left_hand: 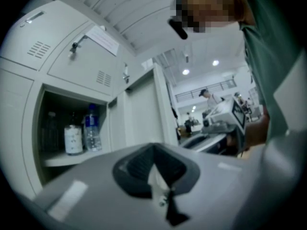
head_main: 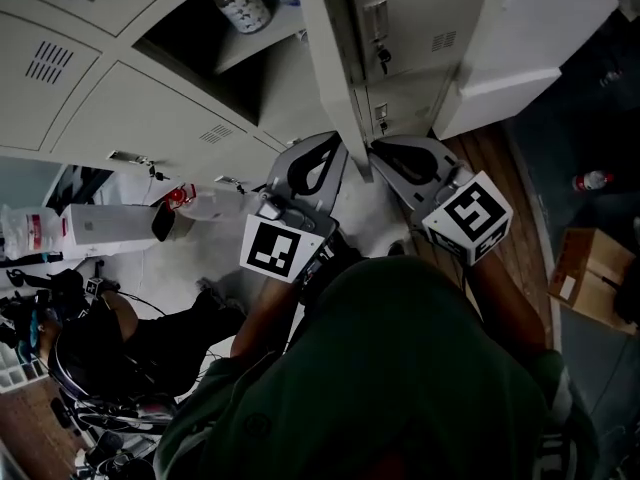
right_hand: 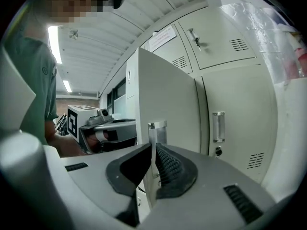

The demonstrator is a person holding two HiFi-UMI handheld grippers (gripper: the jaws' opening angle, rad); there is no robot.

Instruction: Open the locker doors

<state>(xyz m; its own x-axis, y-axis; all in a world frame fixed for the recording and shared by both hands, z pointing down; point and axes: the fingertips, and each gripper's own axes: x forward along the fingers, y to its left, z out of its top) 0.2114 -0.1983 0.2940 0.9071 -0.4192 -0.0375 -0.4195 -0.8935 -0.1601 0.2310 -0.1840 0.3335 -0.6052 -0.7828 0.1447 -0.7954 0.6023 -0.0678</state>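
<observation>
The open locker door [head_main: 335, 48] stands edge-on in the head view, between my two grippers. My right gripper [head_main: 378, 150] is at its lower edge. In the right gripper view its jaws are shut on the door's thin metal handle [right_hand: 157, 127], with the door's pale face [right_hand: 165, 99] behind. My left gripper [head_main: 333, 143] sits just left of the door edge, jaws shut and holding nothing [left_hand: 152, 150]. The open compartment [head_main: 215, 43] holds a water bottle [left_hand: 92, 128] and a can [left_hand: 73, 139]. Closed locker doors [head_main: 150, 118] surround it.
More closed lockers with keys [head_main: 410, 28] stand right of the door, one with a handle [right_hand: 218, 127]. A white cabinet [head_main: 530, 38], a cardboard box [head_main: 590, 273] and a bottle on the floor [head_main: 592, 180] are to the right. Bags and clutter [head_main: 60, 228] lie left.
</observation>
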